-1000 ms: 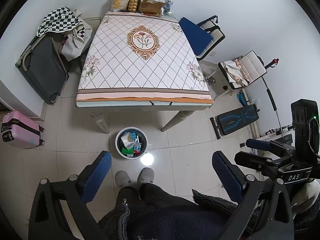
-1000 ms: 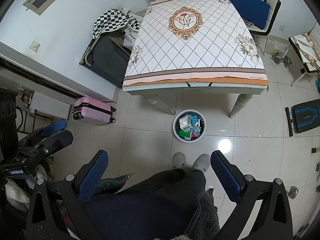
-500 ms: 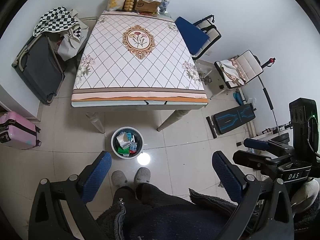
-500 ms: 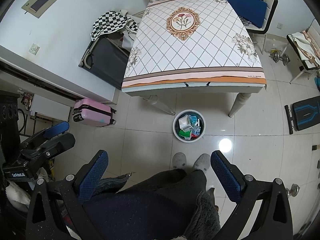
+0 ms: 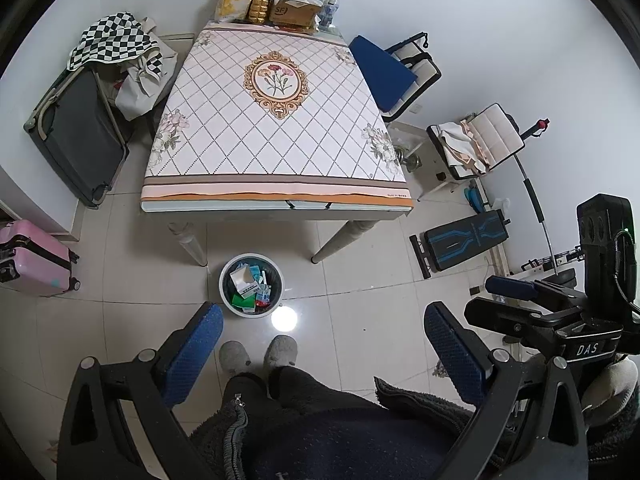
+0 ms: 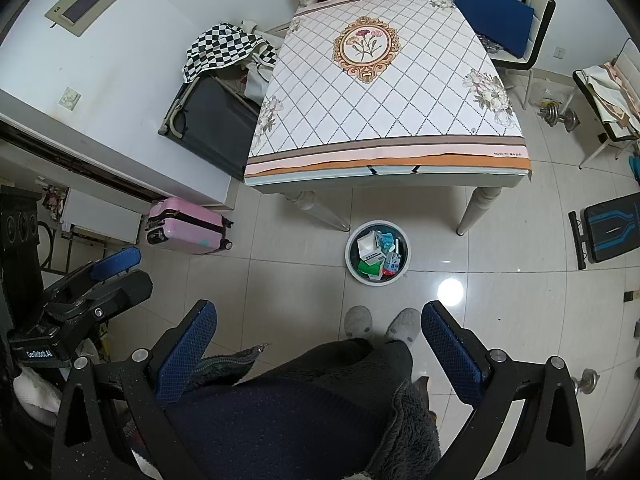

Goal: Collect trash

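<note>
Both grippers were held high over the floor, looking down past the person's legs and grey slippers (image 5: 258,354). The left gripper (image 5: 322,346) had its blue pads spread wide with nothing between them, and the right gripper (image 6: 318,342) stood equally wide apart and empty. The trash bin (image 5: 251,285) sat on the tiled floor just in front of the slippers, near the front edge of the tabletop (image 5: 276,128), and already held a heap of small boxes and wrappers. The patterned cloth looked bare except for bags, a cardboard box (image 5: 294,10) and bottles crowded at its far end. Judging by this, collecting seemed finished or between pickups; no loose trash showed on the floor. Any next move would call for finding a remaining piece, perhaps among the far-end clutter, and reaching well forward over the cloth
</note>
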### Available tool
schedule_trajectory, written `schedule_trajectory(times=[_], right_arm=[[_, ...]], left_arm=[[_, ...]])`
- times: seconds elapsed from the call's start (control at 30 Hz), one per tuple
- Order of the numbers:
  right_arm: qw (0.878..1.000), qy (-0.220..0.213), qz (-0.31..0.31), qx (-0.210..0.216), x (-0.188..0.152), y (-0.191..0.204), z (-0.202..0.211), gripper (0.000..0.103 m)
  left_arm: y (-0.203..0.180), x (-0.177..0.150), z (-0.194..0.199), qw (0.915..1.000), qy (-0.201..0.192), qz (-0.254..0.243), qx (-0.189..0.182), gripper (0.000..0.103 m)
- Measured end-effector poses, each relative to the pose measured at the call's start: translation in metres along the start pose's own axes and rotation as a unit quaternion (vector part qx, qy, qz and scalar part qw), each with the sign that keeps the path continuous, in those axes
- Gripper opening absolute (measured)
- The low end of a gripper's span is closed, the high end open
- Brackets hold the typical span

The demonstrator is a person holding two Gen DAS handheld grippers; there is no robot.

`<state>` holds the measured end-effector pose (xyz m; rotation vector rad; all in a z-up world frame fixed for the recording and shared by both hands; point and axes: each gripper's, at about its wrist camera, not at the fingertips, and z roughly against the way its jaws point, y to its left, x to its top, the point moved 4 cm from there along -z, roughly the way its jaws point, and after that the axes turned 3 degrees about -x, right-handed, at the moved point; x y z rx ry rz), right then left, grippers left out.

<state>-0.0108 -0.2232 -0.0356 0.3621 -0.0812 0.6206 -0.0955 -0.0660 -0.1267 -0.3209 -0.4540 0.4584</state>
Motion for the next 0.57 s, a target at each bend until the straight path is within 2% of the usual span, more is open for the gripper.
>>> schedule_trajectory(times=[0.57], right_arm=[[1.000,0.000,0.003,0.001,-0.0003,0.0035,0.0019,0.103]], left_arm=[[0.0008,-0.0023,0.0046,1.0000,-0.008,0.006,0.002,0.103]])
